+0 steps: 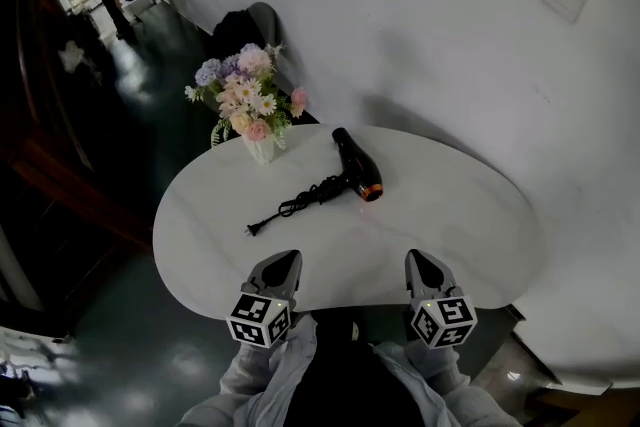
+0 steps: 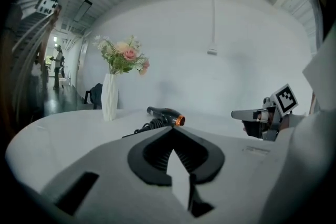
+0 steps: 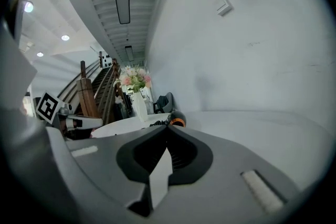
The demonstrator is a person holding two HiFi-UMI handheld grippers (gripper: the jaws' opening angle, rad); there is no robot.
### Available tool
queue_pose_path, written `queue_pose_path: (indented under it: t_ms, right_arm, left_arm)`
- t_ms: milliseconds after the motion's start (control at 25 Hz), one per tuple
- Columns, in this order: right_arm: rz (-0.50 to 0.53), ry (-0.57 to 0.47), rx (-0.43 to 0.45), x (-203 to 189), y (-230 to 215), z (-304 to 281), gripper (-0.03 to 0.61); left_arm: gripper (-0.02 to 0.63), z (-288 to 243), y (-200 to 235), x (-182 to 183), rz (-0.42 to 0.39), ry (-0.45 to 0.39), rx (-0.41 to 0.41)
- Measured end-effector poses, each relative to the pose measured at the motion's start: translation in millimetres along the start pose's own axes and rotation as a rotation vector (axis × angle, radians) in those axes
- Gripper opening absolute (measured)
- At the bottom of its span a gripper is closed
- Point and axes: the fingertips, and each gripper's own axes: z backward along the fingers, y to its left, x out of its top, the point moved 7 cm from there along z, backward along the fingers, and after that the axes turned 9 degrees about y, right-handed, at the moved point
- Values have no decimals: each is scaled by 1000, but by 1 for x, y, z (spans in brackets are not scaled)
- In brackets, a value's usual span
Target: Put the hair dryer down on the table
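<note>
Most of the head view is being taken up by the white wall (image 1: 420,15), with the dark glossy floor (image 1: 130,115) being shown off to the left. In the middle, a white rounded table (image 1: 470,215) is being looked down on from above. A grey chair (image 1: 262,20) with something dark on it is being partly hidden behind the flowers, between the table's far edge and the wall.

On the far left part of the tabletop, a bouquet (image 1: 245,100) of pink, white and purple flowers is being held upright by a small white vase (image 1: 260,151).

The black hair dryer (image 1: 357,165) is lying flat on the table, just right of the vase, and its orange-ringed nozzle is being pointed toward the near right. It isn't being touched by anything.

The left gripper (image 1: 289,257) and right gripper (image 1: 415,258) are being held side by side over the table's near rim, well apart from the hair dryer. Both sets of jaws are being held fully together, tips meeting, with nothing between them.

The dryer's black cord (image 1: 300,203) is being trailed toward the near left, bunched up near the handle. Its plug (image 1: 252,230) is being rested on bare tabletop.
</note>
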Motion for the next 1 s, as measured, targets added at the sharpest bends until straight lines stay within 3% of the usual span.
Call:
queue_pose_path:
  t_ms: [1000]
  right_arm:
    - [24, 31, 35, -2, 12, -6, 11]
  left_arm:
    - [5, 0, 6, -3, 0, 11, -9]
